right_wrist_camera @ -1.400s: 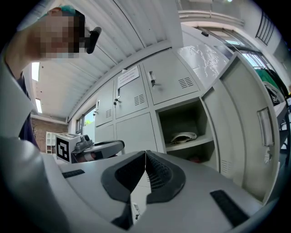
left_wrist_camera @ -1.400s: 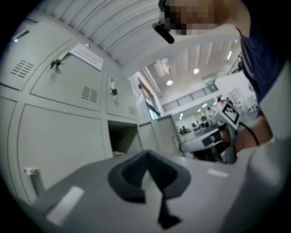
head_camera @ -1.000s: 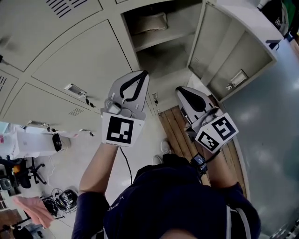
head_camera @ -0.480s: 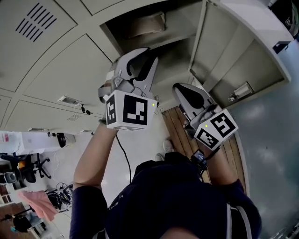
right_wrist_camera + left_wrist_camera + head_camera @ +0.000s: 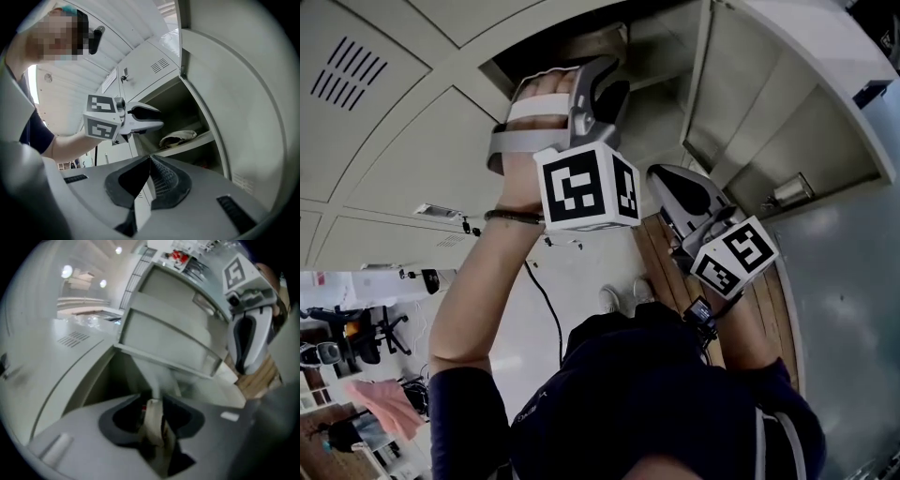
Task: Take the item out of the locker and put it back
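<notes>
LOCKER PICKUP: The left tool (image 5: pixel 161 118) noses into the open locker (image 5: pixel 225 93). Its jaws have just been opening, and the tan cloth pouch (image 5: pixel 179 138) shows in the gap ahead of them, not yet pinched. The pouch lies flat on the upper shelf (image 5: pixel 190 146), at 4 o'clock from the tips in the right gripper view, with its long axis running 8-to-2 along the shelf edge. The right tool (image 5: pixel 148 160) hangs below with jaws together, empty. A clean lift likely means straddling the pouch's narrow width before closing.

Locker (image 5: pixel 769 122) pale grey, item (image 5: pixel 178 137) cream — the left gripper (image 5: pixel 161 118) bears black-and-white square markers
</notes>
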`<move>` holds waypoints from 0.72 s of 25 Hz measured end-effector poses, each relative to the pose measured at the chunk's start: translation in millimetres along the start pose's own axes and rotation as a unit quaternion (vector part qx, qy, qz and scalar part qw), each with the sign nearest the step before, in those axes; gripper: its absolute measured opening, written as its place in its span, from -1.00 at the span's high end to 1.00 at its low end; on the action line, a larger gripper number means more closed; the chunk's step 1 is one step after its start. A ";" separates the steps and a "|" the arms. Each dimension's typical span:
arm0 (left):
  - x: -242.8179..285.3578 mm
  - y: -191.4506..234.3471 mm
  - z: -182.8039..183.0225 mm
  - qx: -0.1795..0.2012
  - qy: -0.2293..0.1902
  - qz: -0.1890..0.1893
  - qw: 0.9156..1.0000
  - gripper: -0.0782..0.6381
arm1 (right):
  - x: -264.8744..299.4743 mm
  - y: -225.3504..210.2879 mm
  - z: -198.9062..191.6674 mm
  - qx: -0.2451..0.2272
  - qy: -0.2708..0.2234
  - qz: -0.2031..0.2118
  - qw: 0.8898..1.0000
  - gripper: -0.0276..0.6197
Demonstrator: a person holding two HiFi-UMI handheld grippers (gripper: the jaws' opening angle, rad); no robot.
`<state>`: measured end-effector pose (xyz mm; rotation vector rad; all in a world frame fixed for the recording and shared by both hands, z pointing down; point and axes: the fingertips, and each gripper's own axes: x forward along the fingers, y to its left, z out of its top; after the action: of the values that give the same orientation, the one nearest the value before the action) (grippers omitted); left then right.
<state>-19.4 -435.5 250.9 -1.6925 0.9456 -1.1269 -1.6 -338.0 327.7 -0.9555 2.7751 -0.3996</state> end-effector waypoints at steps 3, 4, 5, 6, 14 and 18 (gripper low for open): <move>15.1 -1.5 -6.5 0.046 0.030 -0.019 0.998 0.35 | -0.6 -2.7 -1.5 0.003 -0.002 -0.002 1.000 0.89; 19.5 -2.7 -9.8 0.056 0.041 -0.025 0.997 0.34 | -1.2 -3.8 -2.5 0.005 -0.002 -0.004 1.000 0.89; 23.5 -4.1 -13.5 0.067 0.054 -0.030 0.996 0.33 | -1.9 -5.1 -3.7 0.007 -0.001 -0.005 1.000 0.89; 27.5 -5.9 -17.1 0.078 0.066 -0.036 0.994 0.33 | -2.7 -6.7 -4.9 0.010 0.000 -0.006 1.000 0.89; 67.3 -31.3 -36.9 0.150 0.130 -0.077 0.977 0.30 | -6.9 -25.4 -11.5 0.026 -0.002 -0.019 0.999 0.89; 82.0 -36.0 -50.5 0.161 0.169 -0.084 0.969 0.28 | -6.0 -32.0 -12.3 0.029 -0.003 -0.022 0.999 0.89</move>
<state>-38.0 -510.5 318.7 -1.3589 0.7773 -1.6252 18.4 -356.2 349.6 -1.0030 2.7255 -0.4800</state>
